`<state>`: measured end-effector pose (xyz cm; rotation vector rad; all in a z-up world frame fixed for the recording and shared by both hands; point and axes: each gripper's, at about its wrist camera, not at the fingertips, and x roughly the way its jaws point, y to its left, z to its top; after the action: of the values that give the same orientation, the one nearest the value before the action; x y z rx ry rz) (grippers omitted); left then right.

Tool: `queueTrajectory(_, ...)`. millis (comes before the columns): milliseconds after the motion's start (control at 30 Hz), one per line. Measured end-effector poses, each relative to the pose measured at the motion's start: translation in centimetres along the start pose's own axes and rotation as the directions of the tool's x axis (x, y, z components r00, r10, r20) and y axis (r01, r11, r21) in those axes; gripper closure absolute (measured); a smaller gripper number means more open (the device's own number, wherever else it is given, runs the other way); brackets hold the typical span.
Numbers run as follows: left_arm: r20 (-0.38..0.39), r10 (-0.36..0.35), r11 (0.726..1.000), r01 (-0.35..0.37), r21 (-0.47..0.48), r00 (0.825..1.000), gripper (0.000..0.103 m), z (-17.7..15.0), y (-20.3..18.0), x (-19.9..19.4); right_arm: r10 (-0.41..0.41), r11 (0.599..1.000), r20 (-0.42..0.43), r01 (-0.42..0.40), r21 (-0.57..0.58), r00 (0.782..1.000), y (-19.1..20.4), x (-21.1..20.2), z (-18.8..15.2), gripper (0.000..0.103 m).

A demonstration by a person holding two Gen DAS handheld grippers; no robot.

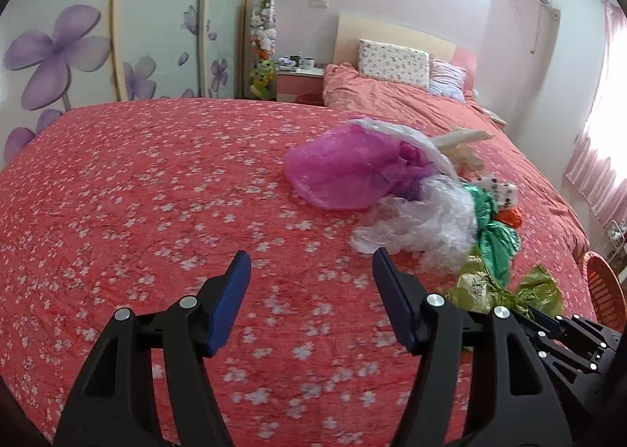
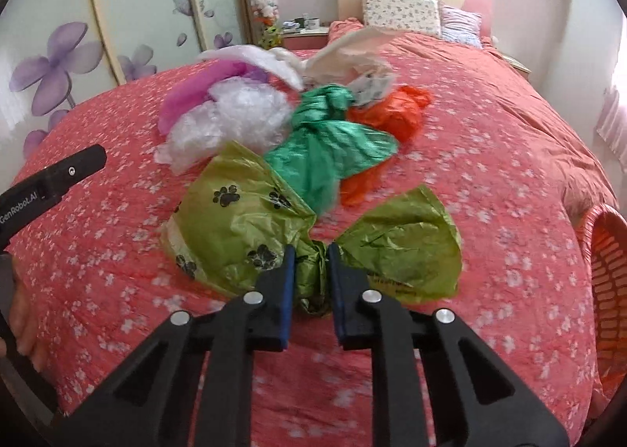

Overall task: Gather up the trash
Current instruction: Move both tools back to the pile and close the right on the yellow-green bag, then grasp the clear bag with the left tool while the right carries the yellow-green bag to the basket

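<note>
Here the right tool [image 2: 309, 251] is clamped on the gathered middle of an olive-green plastic bag [image 2: 235, 219] printed with black paw marks, so the bag spreads out in two lobes to either side of the blue pads [image 2: 288, 290]. The bag lies on a bed [image 2: 490, 157] covered in a coral quilt with small white flowers.

Just beyond it, touching, lies a crumpled green bag [image 2: 333, 149], with an orange bag [image 2: 392, 113] beside that, a clear crinkled bag [image 2: 235, 113] to the left, a magenta bag [image 2: 196, 94] behind the clear one, and pale cream wrappings [image 2: 352, 55] at the back of the heap.

The left tool [image 1: 311, 262] hangs over bare quilt with its fingers apart and nothing between them; its right finger [image 1: 392, 290] sits near the edge of the clear bag. In the right wrist view its black body enters from the left edge.

An orange basket [image 2: 607, 270] stands at the right side of the bed. Pillows [image 2: 403, 11] lie at the headboard.
</note>
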<state>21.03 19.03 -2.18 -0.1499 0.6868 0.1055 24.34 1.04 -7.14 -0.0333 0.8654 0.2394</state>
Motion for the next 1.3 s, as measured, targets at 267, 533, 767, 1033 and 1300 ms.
queueTrajectory(267,-0.002,-0.064,0.996,0.064,0.069,0.998,0.039,1.0,-4.6,0.6,-0.089,0.992,0.058,0.083,0.098,0.994,-5.8,-2.7,-0.9,0.087)
queueTrajectory(533,-0.041,-0.087,0.986,0.092,0.141,0.995,0.039,2.3,-9.1,3.2,-0.141,0.968,0.090,0.119,0.221,0.986,-11.2,-4.0,-0.5,0.087)
queueTrajectory(767,-0.095,-0.043,0.986,0.058,0.157,0.995,0.039,2.2,-10.0,5.9,-0.146,0.962,0.097,0.118,0.246,0.985,-12.6,-4.2,-0.7,0.087)
queueTrajectory(1033,-0.154,-0.079,0.989,0.097,0.114,0.985,0.069,1.3,-9.8,6.7,-0.142,0.958,0.096,0.112,0.265,0.985,-13.5,-4.3,-0.9,0.087)
queueTrajectory(1300,-0.118,-0.112,0.988,0.123,0.091,0.987,0.071,1.6,-9.4,4.1,-0.146,0.957,0.126,0.108,0.271,0.981,-13.6,-5.8,-0.6,0.087)
